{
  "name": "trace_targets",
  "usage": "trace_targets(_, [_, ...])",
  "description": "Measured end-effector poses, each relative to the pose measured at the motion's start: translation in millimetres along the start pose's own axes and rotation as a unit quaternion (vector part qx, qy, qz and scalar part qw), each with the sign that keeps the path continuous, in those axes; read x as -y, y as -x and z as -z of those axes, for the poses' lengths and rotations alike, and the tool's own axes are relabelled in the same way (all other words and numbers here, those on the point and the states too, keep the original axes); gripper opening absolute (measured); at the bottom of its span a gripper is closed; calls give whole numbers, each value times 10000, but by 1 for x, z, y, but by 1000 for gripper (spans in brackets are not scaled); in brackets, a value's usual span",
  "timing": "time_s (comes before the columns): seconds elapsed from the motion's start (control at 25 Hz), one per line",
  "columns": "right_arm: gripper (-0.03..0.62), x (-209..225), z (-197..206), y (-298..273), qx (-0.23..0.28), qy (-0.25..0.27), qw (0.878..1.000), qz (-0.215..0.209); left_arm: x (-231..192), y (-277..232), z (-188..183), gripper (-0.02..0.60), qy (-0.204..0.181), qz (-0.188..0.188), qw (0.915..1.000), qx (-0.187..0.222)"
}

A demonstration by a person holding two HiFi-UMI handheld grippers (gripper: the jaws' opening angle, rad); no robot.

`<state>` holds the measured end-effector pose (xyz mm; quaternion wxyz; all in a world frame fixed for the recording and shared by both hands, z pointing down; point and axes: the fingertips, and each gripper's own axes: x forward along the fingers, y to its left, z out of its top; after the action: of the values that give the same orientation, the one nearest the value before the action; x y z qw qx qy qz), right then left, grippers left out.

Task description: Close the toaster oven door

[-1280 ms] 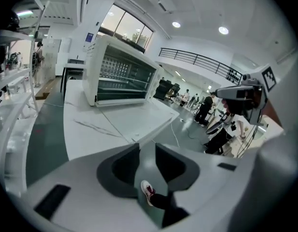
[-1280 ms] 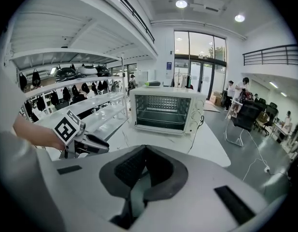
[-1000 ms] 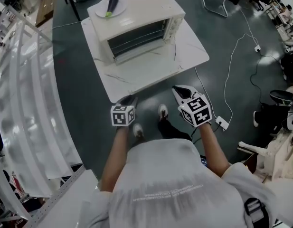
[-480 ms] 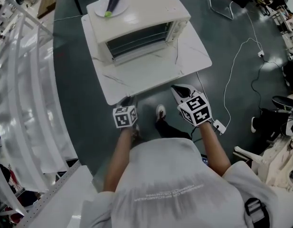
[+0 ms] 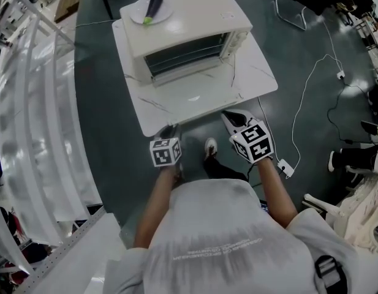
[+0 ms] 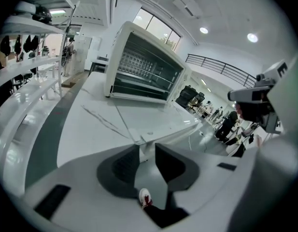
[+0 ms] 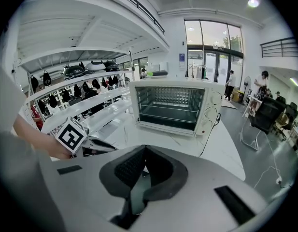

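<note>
Both grippers wait short of the open toaster oven [image 5: 182,26], whose door is down flat.
The door [image 6: 153,120] lies level over the table [image 5: 146,112], ahead of and below both sets of jaws, with its long free edge crosswise to them. The left gripper [image 6: 147,146] has its 2 jaws spread with nothing between them. The right gripper [image 7: 145,148] has its jaws pressed together, empty. The door's near corner sits just ahead of the left jaws, so that hand looks nearer for lifting the edge.

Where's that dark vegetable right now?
In the head view, the dark vegetable lies on a plate atop the toaster oven, near its far left corner.
</note>
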<state>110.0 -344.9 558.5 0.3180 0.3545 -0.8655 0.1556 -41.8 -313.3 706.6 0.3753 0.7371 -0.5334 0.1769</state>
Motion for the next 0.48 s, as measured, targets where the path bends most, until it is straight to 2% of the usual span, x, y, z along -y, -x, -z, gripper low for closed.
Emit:
trace_targets(0.2, [14, -2, -3, 2, 96, -91, 9999, 22, 2, 11, -18, 81, -124, -83, 9996, 231])
trace_targets(0.48, [14, -6, -8, 5, 206, -88, 9997, 47, 8, 25, -48, 77, -547, -94, 9969, 562])
